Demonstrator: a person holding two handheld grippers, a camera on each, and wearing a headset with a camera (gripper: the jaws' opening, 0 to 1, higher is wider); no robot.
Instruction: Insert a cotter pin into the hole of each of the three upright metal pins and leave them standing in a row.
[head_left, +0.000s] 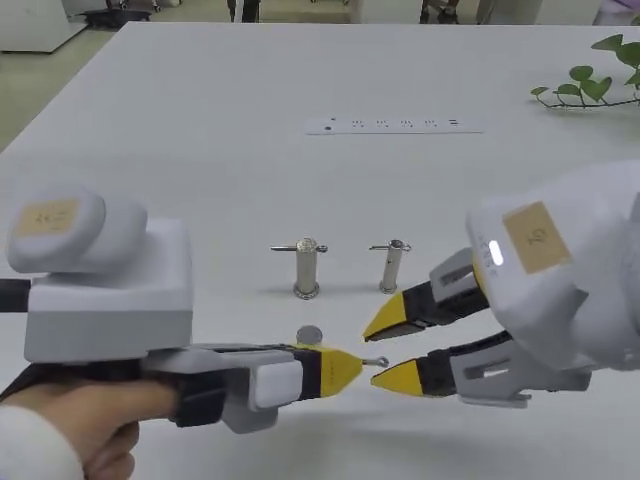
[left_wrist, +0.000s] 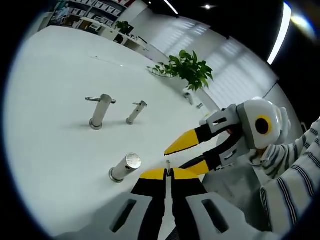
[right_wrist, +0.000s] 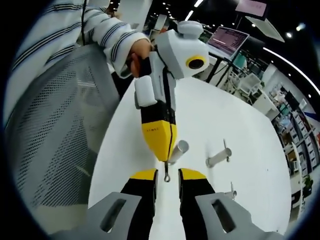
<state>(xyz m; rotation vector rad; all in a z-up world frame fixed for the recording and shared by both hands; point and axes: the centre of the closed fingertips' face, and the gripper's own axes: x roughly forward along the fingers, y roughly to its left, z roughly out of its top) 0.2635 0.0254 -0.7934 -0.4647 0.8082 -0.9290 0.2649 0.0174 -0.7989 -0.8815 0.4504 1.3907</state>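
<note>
A loose cotter pin (head_left: 376, 361) sticks out of the tip of the left tongs (left_wrist: 168, 173), whose yellow-tipped jaws are pressed together on it. The pin's looped end lies in the gap between the jaws of the right tongs (head_left: 371, 357), which are spread apart and grip nothing. Just behind the left tongs' tip, a bare metal pin (head_left: 310, 335) stands on the white surface (head_left: 200, 150). It appears to have nothing through its hole. Farther back, two more metal pins stand upright side by side, the left one (head_left: 307, 268) and the right one (head_left: 392, 265). Each is crossed near its top by a cotter pin lying level, one (head_left: 285, 248) in the left pin and one (head_left: 380, 248) in the right. Well beyond them a white power strip (head_left: 393, 125) lies flat, and a leafy green plant (head_left: 595, 85) reaches in at the far right edge. A hand (head_left: 90, 425) grips the left tongs' handle.
</note>
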